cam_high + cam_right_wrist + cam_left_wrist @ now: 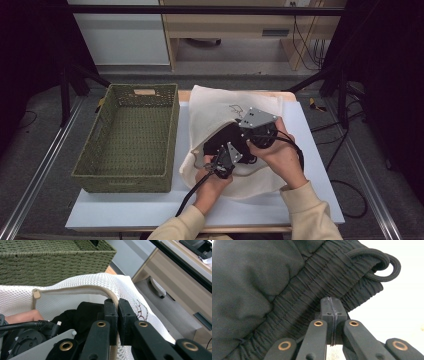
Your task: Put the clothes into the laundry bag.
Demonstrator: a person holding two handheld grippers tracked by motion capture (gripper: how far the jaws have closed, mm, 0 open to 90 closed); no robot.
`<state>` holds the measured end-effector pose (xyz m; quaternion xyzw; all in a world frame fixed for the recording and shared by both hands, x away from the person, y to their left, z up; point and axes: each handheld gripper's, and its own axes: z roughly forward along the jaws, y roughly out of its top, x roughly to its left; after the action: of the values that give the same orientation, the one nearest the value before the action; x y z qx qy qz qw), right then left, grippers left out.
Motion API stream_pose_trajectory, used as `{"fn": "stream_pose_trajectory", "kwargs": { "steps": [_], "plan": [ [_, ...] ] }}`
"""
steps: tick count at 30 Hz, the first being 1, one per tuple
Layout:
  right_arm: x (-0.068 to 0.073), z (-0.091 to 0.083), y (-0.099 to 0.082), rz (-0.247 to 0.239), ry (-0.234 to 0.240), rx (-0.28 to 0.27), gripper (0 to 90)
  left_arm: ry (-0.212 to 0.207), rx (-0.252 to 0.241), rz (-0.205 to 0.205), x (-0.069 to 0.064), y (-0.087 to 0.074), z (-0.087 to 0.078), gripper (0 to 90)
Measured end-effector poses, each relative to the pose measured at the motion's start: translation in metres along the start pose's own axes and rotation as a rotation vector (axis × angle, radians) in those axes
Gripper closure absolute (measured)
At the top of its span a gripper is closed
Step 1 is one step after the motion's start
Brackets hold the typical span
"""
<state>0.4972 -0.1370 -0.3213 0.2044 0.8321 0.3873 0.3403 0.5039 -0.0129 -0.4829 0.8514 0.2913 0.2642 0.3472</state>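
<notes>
A white mesh bag [220,105] lies on the white tabletop [140,207], its mouth held up. A black garment [222,141] with a gathered elastic waistband sits in that mouth. My left gripper [225,150] is shut on the waistband [312,287], jaws [332,302] pressed together on the fabric; a black drawstring loop [384,265] hangs beside it. My right gripper [241,125] is shut on the bag's zipper rim [75,290], the cord-like edge pinched between its jaws [117,306]. The black garment [87,311] shows under the raised mesh [100,278].
An empty green woven basket [120,181] stands to the left of the bag, its wall [50,262] close behind the mesh. Wooden furniture [225,25] and cables lie beyond the table's far edge. Bare tabletop runs along the front and right.
</notes>
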Motion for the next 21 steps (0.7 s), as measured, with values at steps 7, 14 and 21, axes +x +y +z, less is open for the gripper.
{"fn": "stream_pose_trajectory", "kwargs": {
  "steps": [7,14,21],
  "plan": [
    [-0.0004,-0.0007,0.0000,0.000,0.001,0.000,87.2,0.003,-0.002,-0.006,0.0007,0.0012,0.0017,90.0],
    [0.0001,-0.0002,0.0000,0.000,0.002,0.001,87.2,0.008,0.005,0.001,0.0022,0.0033,0.0041,90.0],
    [0.0004,0.0000,-0.0001,-0.001,0.005,-0.001,87.2,0.010,0.006,-0.003,0.0035,0.0045,0.0065,90.0]
  ]
}}
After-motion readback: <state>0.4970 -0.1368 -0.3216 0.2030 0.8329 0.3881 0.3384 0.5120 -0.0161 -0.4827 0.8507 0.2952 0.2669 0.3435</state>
